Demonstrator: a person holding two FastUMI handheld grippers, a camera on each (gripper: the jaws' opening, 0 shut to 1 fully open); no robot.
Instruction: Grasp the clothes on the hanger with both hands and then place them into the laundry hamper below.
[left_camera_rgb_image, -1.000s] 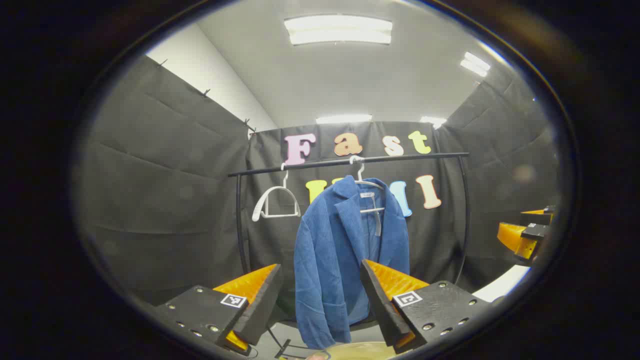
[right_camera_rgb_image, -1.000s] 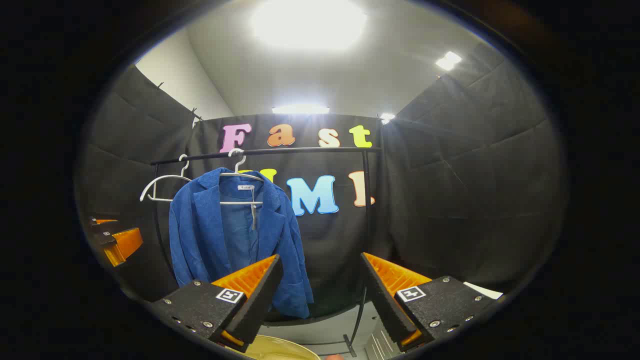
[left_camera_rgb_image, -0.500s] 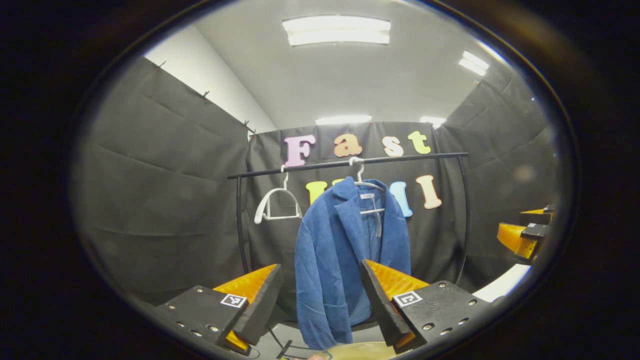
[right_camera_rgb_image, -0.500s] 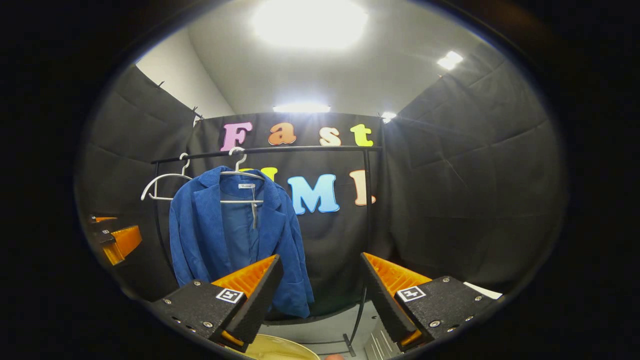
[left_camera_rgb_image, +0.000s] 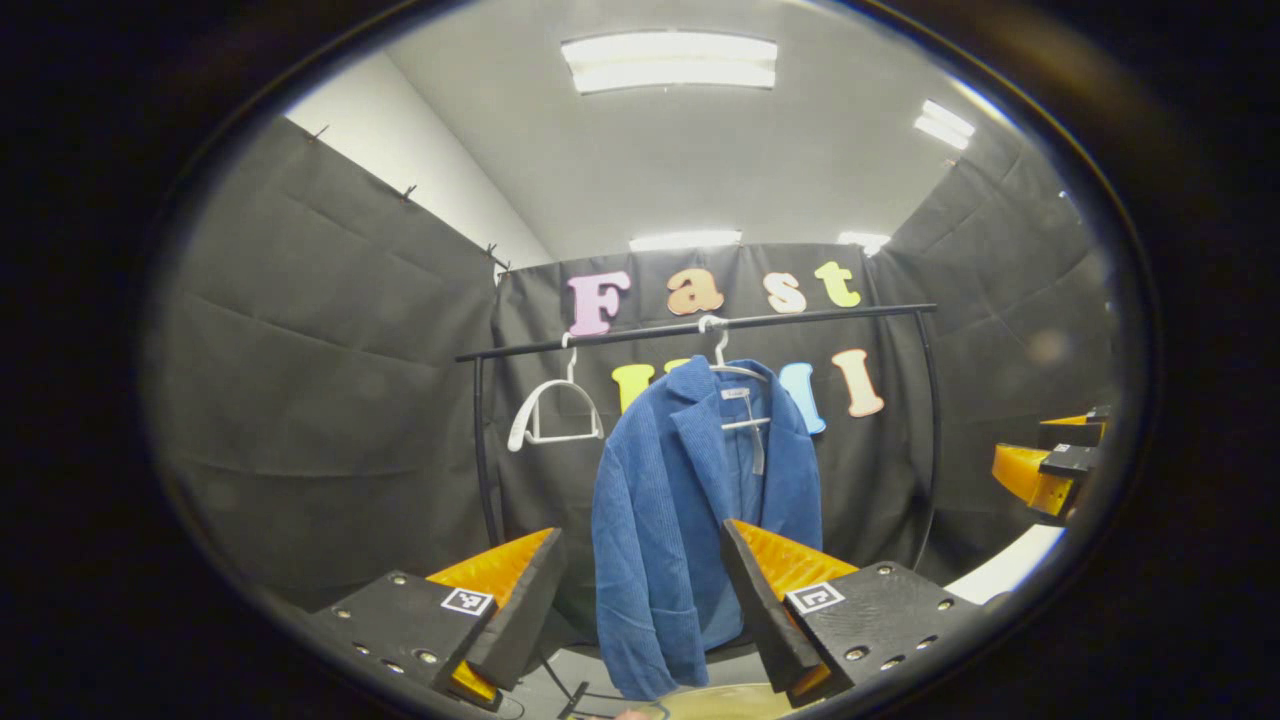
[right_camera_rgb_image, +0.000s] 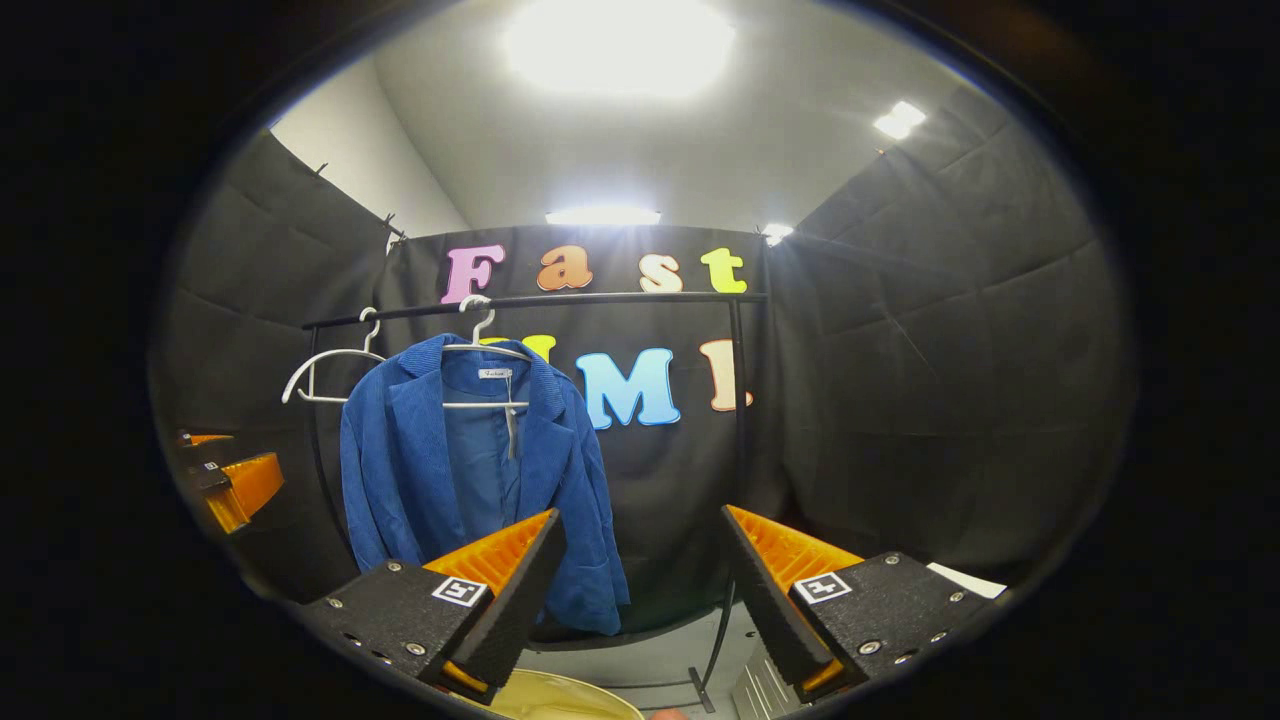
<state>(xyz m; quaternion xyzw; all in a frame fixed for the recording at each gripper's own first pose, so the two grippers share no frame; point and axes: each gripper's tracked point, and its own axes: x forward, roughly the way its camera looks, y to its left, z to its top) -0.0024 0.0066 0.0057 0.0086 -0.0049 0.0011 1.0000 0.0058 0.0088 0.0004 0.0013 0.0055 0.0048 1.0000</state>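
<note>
A blue corduroy jacket hangs on a white hanger from the black rail; the right gripper view has the jacket at centre left. My left gripper is open, well short of the jacket, which shows between its fingers. My right gripper is open too, aimed right of the jacket. The rim of a pale yellow hamper shows at the bottom, and the hamper also peeks in low in the left gripper view. Each view catches the other gripper at its edge: right gripper, left gripper.
An empty white hanger hangs on the rail left of the jacket. The rack's black uprights and curved base stand around the jacket. Black cloth walls close in on all sides. A white surface shows at the far right.
Both views have shifted very slightly; the jacket sits a touch lower and to the right. Both grippers stay open and apart from the jacket.
</note>
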